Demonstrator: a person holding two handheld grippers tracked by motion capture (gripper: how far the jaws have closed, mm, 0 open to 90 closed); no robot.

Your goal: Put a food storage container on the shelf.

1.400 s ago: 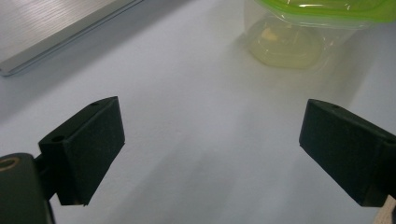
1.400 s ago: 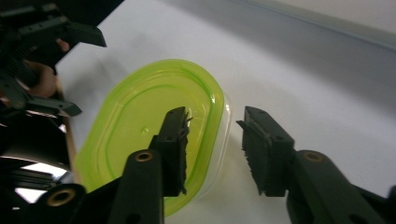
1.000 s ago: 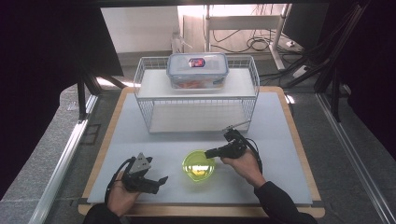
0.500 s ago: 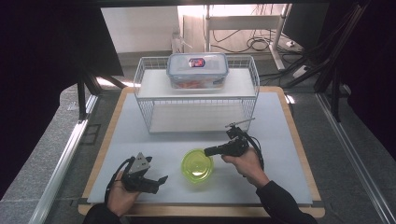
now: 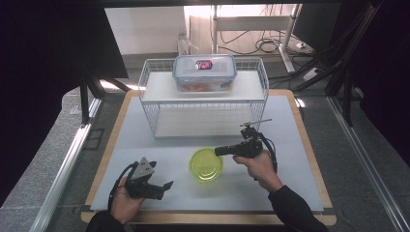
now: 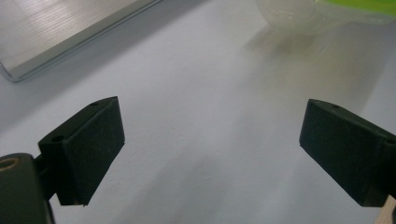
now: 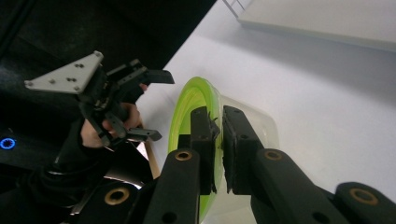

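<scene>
A grey-topped table (image 5: 145, 140) with a wooden edge is seen from above, flanked by grey speckled floor (image 5: 43, 159) and a metal rail (image 5: 67, 164). Beyond it, a pale wall (image 5: 145, 29) is brightly lit, while loose cables (image 5: 256, 46) are left on the floor beside dark frames (image 5: 338, 63).

We note the round green-lidded clear plastic bowl (image 5: 206, 165) near the middle of the pale grey table mat (image 5: 300, 145), in front of the white wire shelf rack (image 5: 203, 99). On the rack's top shelf sits the rectangular clear lidded food box (image 5: 205, 72). The right gripper (image 5: 223, 151) is at the bowl's right edge; the left gripper (image 5: 162, 186) is nearer the front, left of the bowl and apart from it
</scene>
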